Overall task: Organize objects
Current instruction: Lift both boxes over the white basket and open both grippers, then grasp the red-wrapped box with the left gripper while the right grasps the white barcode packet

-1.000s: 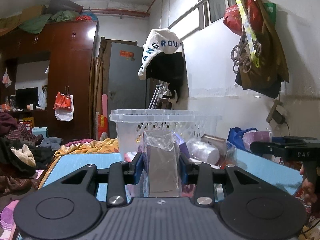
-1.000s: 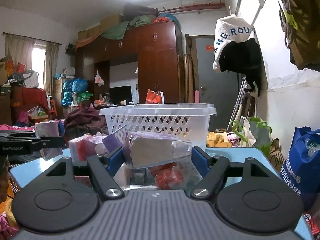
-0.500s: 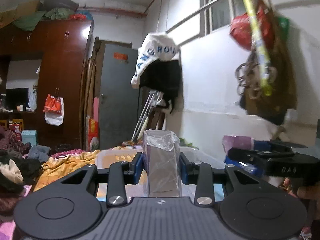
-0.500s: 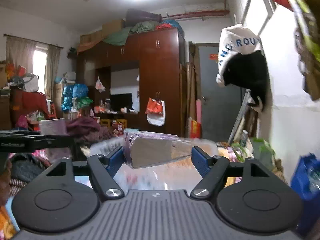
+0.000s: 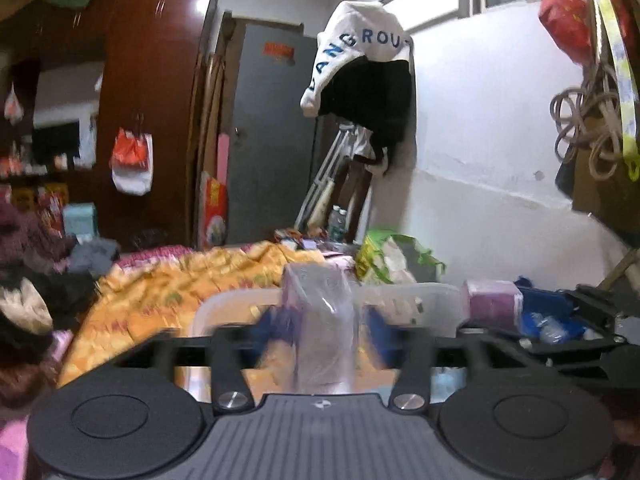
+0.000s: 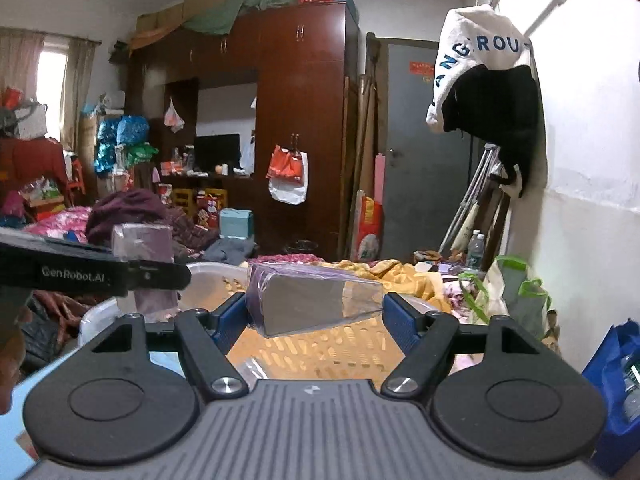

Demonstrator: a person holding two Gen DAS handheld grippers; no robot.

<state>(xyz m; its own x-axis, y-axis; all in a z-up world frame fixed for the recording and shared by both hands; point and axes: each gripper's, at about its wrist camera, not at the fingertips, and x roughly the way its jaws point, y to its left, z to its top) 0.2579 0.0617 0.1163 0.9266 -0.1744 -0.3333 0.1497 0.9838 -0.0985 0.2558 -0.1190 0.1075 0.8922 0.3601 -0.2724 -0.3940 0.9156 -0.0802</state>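
Both grippers hang over the white basket, whose open mouth lies clear below them. The other gripper crowds in from the side, near at hand. Beyond the rim, the heaped yellow blanket and a green bag by the wall hem the way.

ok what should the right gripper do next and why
Probably open the right gripper and let its tissue pack drop: the pack is clamped lengthwise between the pads and seems to hang over the white basket.
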